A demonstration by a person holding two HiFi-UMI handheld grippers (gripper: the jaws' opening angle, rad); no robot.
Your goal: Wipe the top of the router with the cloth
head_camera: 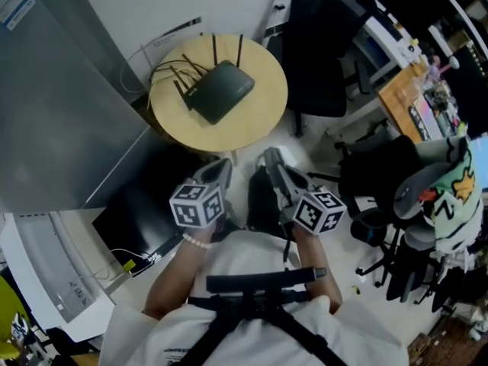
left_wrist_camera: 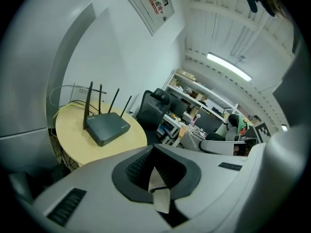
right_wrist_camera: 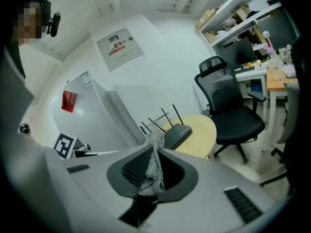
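A black router (head_camera: 219, 90) with several antennas lies on a small round wooden table (head_camera: 259, 124). Both grippers are held close to the person's body, short of the table's near edge. My left gripper (head_camera: 219, 168) is shut, with nothing held between its jaws (left_wrist_camera: 153, 152); the router (left_wrist_camera: 108, 127) lies ahead and to the left of it. My right gripper (head_camera: 273, 162) is shut on a grey fuzzy cloth (right_wrist_camera: 153, 169) that hangs between its jaws (right_wrist_camera: 155, 142) and pokes above the tips. Beyond them sits the router (right_wrist_camera: 177, 135) on the table (right_wrist_camera: 204, 132).
A black office chair (head_camera: 316, 52) stands right of the table. A grey cabinet (head_camera: 61, 90) closes off the left side. Cables (head_camera: 149, 59) hang behind the table. Desks (head_camera: 415, 97) and a chair draped with a colourful garment (head_camera: 450, 189) crowd the right.
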